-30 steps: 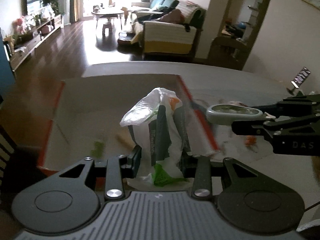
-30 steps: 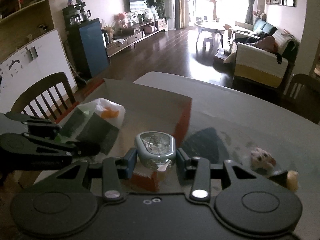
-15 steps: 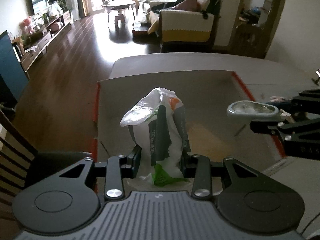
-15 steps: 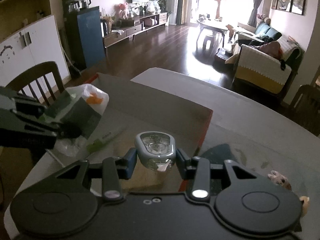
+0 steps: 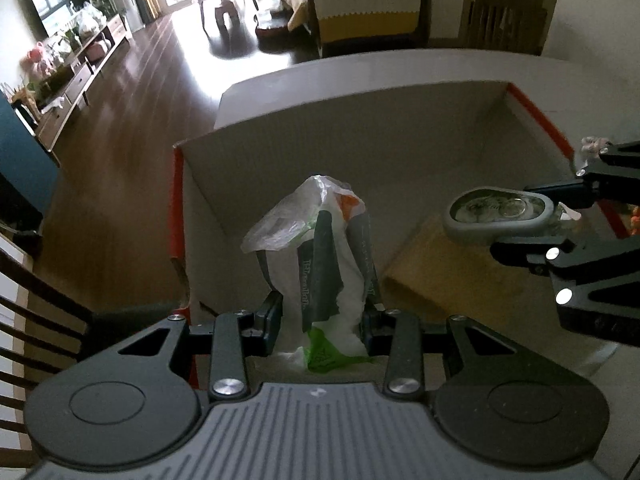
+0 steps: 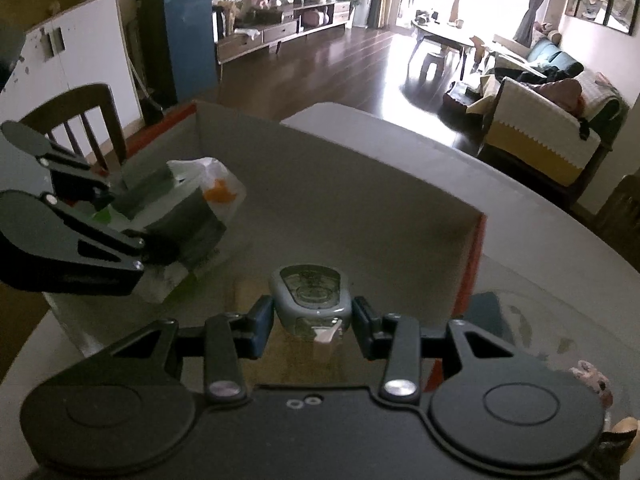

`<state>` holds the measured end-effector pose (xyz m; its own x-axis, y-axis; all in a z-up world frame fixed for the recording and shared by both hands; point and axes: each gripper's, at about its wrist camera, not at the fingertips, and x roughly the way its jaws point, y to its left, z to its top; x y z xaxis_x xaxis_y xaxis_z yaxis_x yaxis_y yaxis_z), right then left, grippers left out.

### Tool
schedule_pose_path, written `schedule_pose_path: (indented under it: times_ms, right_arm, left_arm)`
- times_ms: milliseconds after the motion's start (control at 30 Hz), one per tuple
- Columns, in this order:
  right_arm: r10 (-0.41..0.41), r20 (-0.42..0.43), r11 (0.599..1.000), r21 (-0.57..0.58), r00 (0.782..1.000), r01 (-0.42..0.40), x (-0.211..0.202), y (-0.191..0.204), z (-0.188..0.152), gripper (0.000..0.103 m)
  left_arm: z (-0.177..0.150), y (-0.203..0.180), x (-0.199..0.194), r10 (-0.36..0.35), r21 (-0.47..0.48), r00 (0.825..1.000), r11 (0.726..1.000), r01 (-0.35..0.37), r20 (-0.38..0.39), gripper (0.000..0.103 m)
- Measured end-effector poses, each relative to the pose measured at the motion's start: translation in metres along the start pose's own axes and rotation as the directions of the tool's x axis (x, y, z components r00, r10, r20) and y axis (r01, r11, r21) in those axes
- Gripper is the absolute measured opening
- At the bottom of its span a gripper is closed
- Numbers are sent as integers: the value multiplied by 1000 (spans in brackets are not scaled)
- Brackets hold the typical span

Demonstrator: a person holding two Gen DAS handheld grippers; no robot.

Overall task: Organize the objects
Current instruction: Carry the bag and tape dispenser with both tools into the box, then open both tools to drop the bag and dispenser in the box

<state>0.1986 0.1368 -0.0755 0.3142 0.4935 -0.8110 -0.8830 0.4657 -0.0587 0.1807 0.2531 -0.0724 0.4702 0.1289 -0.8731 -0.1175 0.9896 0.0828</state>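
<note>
My left gripper point(image 5: 320, 312) is shut on a crumpled white plastic bag point(image 5: 316, 248) with grey, green and orange print, held upright over the left part of an open cardboard box point(image 5: 360, 152). My right gripper point(image 6: 313, 320) is shut on a small grey case with a clear lid point(image 6: 310, 294), held over the box's right part. In the left wrist view the same grey case point(image 5: 500, 214) hangs at the right in the right gripper point(image 5: 556, 224). The right wrist view has the plastic bag point(image 6: 192, 208) and the left gripper point(image 6: 160, 236) at the left.
The box has red outer edges point(image 5: 176, 208) and sits on a pale round table point(image 6: 560, 240). A small plush toy point(image 6: 592, 380) lies on the table at the right. A wooden chair point(image 6: 80, 116) stands beyond the table's left side. Behind is a living room with a sofa point(image 6: 540, 136).
Both grippers have moved forward and lower over the box, with the bag and the case still held. The box's inside now fills more of both views.
</note>
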Motion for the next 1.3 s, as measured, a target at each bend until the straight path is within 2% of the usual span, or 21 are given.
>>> schedule_pose_path:
  times_ms: [267, 533, 667, 767, 933, 1033, 1300]
  right_arm:
    - [8, -100, 1000, -8, 995, -9, 21, 8, -2, 41]
    - [-4, -160, 1000, -20, 987, 1, 28, 17, 0, 41]
    - [12, -170, 1000, -10, 985, -14, 26, 17, 5, 45]
    - [18, -166, 999, -25, 986, -22, 23, 18, 4, 52]
    - [19, -148, 999, -37, 989, -24, 13, 18, 1, 57]
    - [21, -132, 999, -34, 991, -26, 7, 13, 0, 60]
    - [25, -87, 999, -28, 996, -28, -20, 7, -1, 66]
  left_arm:
    - [1, -5, 15, -18, 19, 999, 1000, 19, -50, 38]
    - [-2, -6, 25, -49, -12, 992, 999, 48, -112, 40]
    - [0, -6, 25, -50, -11, 991, 999, 49, -123, 43]
    - [2, -7, 26, -56, -3, 990, 998, 56, -128, 48]
    - [6, -7, 23, -64, 16, 991, 998, 66, -115, 63]
    - [5, -9, 19, -63, 24, 993, 998, 66, -104, 67]
    - [8, -10, -2, -69, 27, 996, 997, 71, -52, 70]
